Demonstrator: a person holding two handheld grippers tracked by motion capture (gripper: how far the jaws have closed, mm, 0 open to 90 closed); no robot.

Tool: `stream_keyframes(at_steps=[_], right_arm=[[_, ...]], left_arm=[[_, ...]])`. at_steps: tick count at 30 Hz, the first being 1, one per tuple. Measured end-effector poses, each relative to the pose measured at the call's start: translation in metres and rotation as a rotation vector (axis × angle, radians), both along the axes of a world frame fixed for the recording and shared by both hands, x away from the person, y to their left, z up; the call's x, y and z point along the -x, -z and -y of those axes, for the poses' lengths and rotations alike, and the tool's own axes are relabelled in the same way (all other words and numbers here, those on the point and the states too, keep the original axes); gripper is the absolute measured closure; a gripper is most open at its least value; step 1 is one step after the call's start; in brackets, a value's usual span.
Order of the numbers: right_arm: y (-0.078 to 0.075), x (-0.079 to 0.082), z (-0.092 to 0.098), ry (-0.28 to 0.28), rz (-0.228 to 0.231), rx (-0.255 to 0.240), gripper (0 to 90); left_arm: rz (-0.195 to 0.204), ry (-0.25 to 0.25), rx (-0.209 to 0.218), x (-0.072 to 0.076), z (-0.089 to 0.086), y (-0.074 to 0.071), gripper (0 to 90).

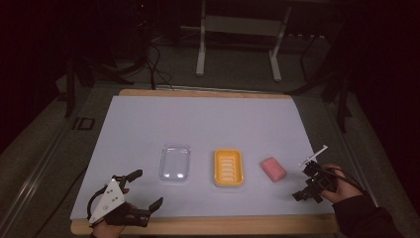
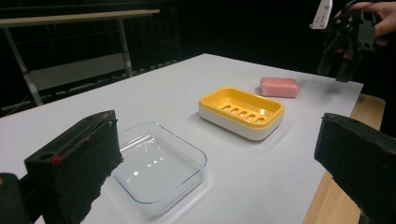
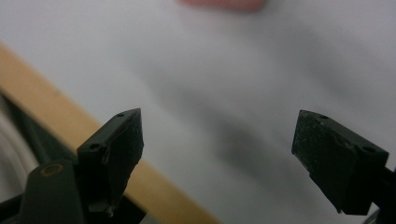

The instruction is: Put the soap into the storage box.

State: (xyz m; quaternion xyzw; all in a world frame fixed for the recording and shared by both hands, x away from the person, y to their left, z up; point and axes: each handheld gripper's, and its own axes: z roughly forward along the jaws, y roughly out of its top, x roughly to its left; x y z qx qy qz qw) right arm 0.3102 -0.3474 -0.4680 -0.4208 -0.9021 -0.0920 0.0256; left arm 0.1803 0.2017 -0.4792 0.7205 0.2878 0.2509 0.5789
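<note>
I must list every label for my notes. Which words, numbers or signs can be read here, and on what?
None can be read: the pink soap bar, the yellow slotted soap dish and the clear plastic lid bear no visible text.

Three things lay in a row across the counter (image 1: pixel 148 114) before me: the clear dish (image 1: pixel 174 162) on the left, the soap dish (image 1: pixel 228 167) in the middle, the soap bar (image 1: pixel 273 169) on the right. My left tool (image 1: pixel 146 189) sat near the counter's front edge, left of the clear dish; my right tool (image 1: pixel 305 182) hung just right of the soap bar.
</note>
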Motion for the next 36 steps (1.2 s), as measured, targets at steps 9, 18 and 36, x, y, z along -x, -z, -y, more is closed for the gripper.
stream_keyframes(at_steps=[9, 18, 36], right_arm=[[0.010, 0.004, -0.014, -0.024, -0.096, 0.117, 10.5], [0.011, -0.004, -0.037, -0.024, -0.081, 0.153, 12.0], [-0.012, -0.034, -0.072, -0.043, 0.019, 0.133, 12.3]], left_arm=[[-0.024, 0.006, 0.026, 0.000, -0.002, -0.001, 0.7], [-0.021, 0.018, 0.030, 0.002, 0.001, -0.002, 0.7], [-0.010, 0.036, -0.039, 0.005, 0.009, 0.000, 0.6]])
